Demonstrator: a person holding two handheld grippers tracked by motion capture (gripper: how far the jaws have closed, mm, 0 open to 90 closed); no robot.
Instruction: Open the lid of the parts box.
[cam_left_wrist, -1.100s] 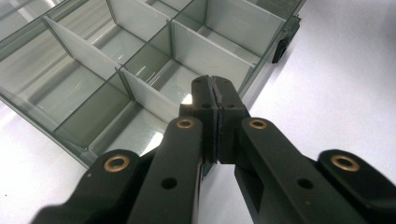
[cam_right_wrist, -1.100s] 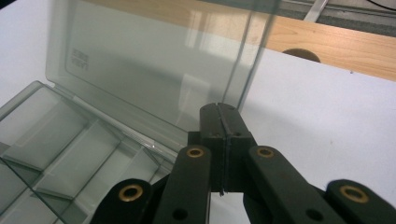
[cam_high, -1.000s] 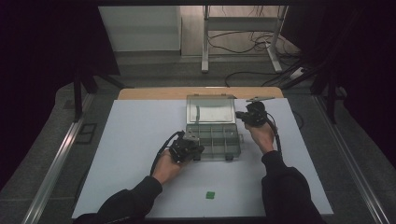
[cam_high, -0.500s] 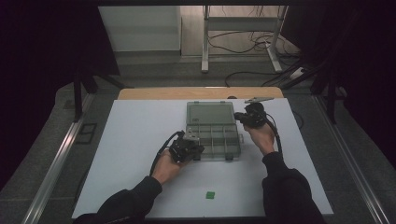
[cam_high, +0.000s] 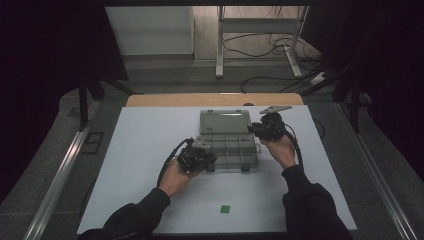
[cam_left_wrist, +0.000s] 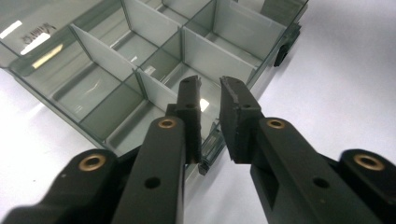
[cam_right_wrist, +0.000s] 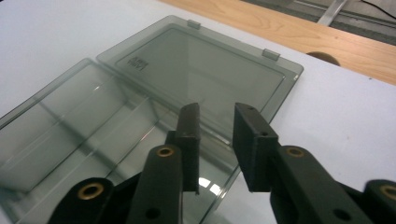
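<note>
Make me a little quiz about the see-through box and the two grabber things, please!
1. True or false: the lid of the compartment box lies flat, fully open, on the white table.
2. Which small thing lies alone on the table near the person's edge? A) a green square B) a red ball C) a silver key
3. Fill in: the jaws of the left hand-held gripper stand a little ___, with nothing pinched between them.

Key:
1. True; the lid rests flat behind the box.
2. A; the green square.
3. Apart; they have just been opening, like those of the right hand-held gripper.
</note>
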